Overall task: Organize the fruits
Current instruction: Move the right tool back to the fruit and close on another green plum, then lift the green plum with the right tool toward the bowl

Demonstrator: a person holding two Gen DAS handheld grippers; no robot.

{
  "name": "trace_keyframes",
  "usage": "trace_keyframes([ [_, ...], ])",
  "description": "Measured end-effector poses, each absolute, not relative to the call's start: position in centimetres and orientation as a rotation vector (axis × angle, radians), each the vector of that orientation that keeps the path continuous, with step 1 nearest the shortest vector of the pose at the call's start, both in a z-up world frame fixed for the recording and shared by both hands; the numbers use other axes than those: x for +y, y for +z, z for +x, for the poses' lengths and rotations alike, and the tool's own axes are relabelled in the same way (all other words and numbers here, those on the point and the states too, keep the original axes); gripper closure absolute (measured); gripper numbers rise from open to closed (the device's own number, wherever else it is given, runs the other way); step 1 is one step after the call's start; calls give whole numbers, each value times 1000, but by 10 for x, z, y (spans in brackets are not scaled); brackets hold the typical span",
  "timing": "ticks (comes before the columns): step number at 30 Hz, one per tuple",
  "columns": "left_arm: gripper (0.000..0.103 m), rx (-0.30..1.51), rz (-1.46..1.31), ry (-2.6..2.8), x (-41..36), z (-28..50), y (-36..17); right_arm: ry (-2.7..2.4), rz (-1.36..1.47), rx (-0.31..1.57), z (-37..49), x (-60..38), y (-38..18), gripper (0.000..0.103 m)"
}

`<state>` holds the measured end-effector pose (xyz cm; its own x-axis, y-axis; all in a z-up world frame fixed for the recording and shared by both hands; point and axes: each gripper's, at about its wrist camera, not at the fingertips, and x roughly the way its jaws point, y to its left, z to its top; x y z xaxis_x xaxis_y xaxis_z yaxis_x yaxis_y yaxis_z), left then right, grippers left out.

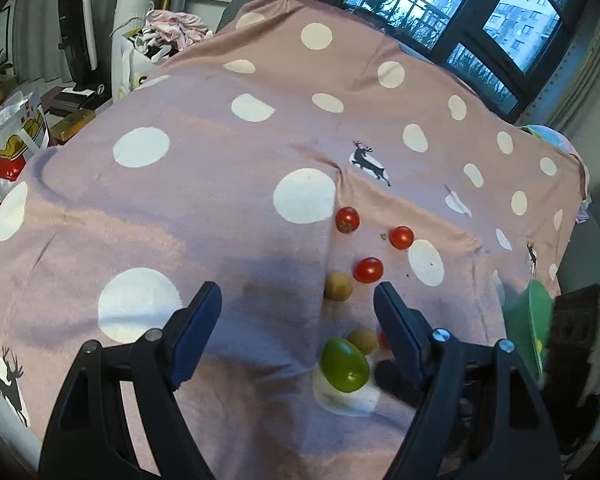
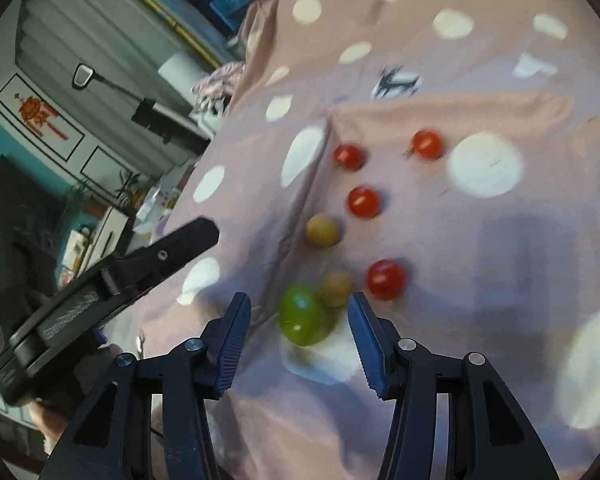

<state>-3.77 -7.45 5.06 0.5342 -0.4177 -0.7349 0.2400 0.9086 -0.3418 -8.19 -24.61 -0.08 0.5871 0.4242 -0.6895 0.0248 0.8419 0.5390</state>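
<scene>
Both tools hang with jaws apart and nothing between them, the right tool (image 2: 298,322) nearest the green fruit (image 2: 302,314) on the spotted tabletop (image 2: 480,264) beside 4 tomatoes, the left tool (image 1: 298,308) perhaps waiting; next, close gently on it.

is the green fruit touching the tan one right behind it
Touching. In the right wrist view the green fruit overlaps the tan fruit with no cloth visible between them; the left wrist view shows the same.
</scene>
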Motion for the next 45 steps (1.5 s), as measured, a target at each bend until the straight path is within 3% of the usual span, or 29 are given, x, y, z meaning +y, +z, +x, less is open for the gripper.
trace_keyframes([
  [9,25,932,-231,-396,-69,-35,49,223,464,997,-71,-220,-20,58],
  [13,25,929,-230,-403,-70,-36,50,201,426,1002,-70,-215,-24,67],
  [31,27,931,-125,-489,-112,-55,46,33,361,1056,-109,-267,-5,67],
  [45,37,962,-48,-556,-143,-72,36,27,456,1073,-118,-299,-3,67],
])
